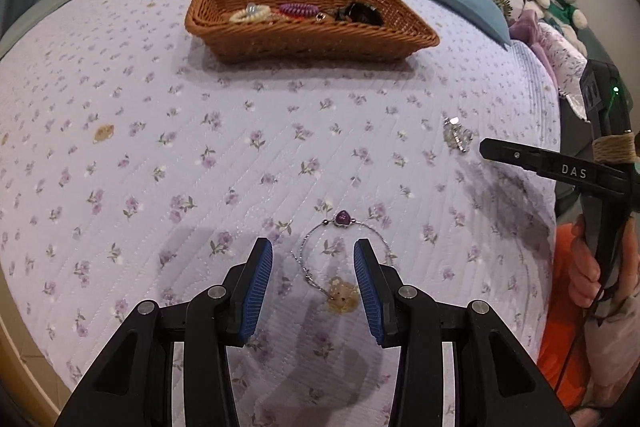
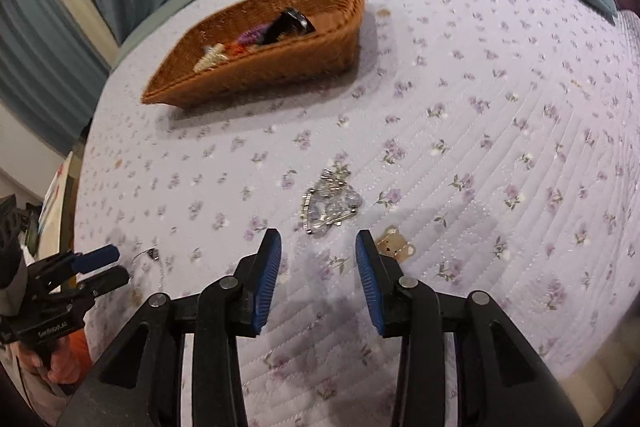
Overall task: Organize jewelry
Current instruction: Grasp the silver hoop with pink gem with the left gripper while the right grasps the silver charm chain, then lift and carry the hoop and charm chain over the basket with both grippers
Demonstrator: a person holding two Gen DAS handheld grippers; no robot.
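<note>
**Two grippers spread above jewelry on the quilt**

Both grippers hover with blue pads apart, holding nothing. The left gripper sits over a thin silver bracelet with a purple heart stone, which lies flat on the lilac floral quilted bedspread, well in front of the brown woven wicker basket. The right gripper sits just short of a clear crystal bead bracelet, also on the bedspread in front of the basket. The basket holds a cream hair tie and a purple spiral hair tie.
</note>
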